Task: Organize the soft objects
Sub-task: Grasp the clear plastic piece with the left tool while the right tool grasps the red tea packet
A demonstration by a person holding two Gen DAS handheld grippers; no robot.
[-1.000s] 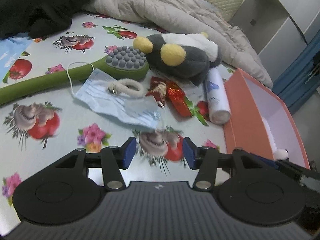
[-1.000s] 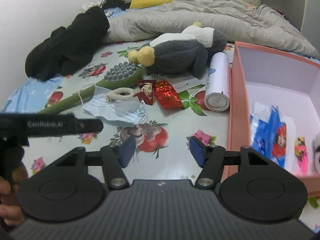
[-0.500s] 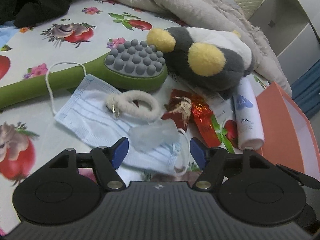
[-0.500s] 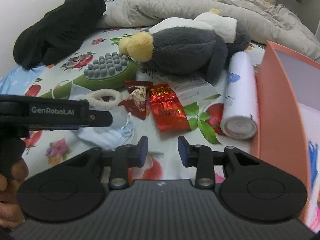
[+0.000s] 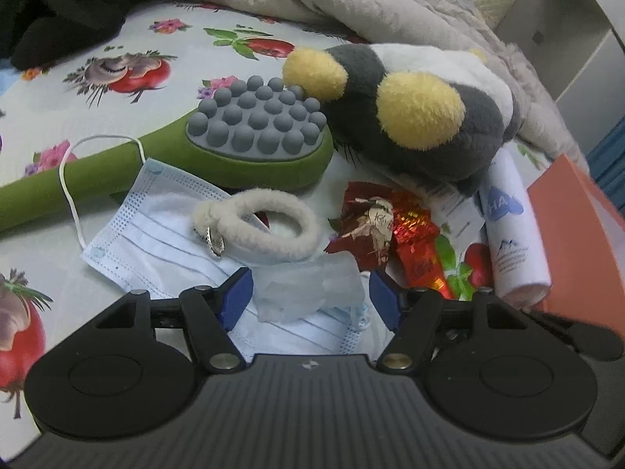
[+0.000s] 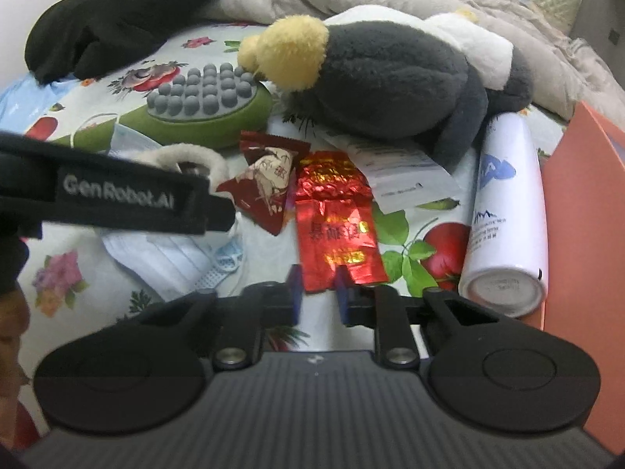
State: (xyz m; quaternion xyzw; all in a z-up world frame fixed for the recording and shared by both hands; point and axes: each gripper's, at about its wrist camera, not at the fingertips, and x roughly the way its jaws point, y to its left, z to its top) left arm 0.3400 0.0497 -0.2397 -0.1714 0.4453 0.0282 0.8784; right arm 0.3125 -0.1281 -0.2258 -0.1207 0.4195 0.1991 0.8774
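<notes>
my left gripper (image 5: 308,297) sits low over the flowered sheet (image 5: 97,93), jaws closing, blue pads either side of a clear crumpled plastic piece (image 5: 308,293) but not pressing it yet, so nothing gripped. that plastic lies on a light blue face mask (image 5: 164,234). a fuzzy white hair tie (image 5: 258,230) with a small metal charm rests on the mask, just past the plastic. behind it is a green massage brush (image 5: 250,144) with grey knobs, handle running off left, one ear loop of the mask draped over the handle.

my right gripper (image 6: 318,293) has jaws closing, nearly together, the near edge of a shiny red foil packet (image 6: 336,230) between the pads; i cannot tell if they pinch it yet. a darker red packet (image 6: 265,183) lies just left of it, touching. the left gripper's black bar crosses the left of the right wrist view, part of my hand at the left edge.

the grey plush toy (image 6: 390,78) with yellow feet and white belly lies on its side behind the packets, one foot against the brush head. a printed paper (image 6: 394,172) sticks out from under it. a white spray can (image 6: 508,211) lies beside the orange box (image 6: 586,203) at right, touching its wall. a beige quilt (image 5: 371,4) and a black garment (image 6: 117,15) are further back.
</notes>
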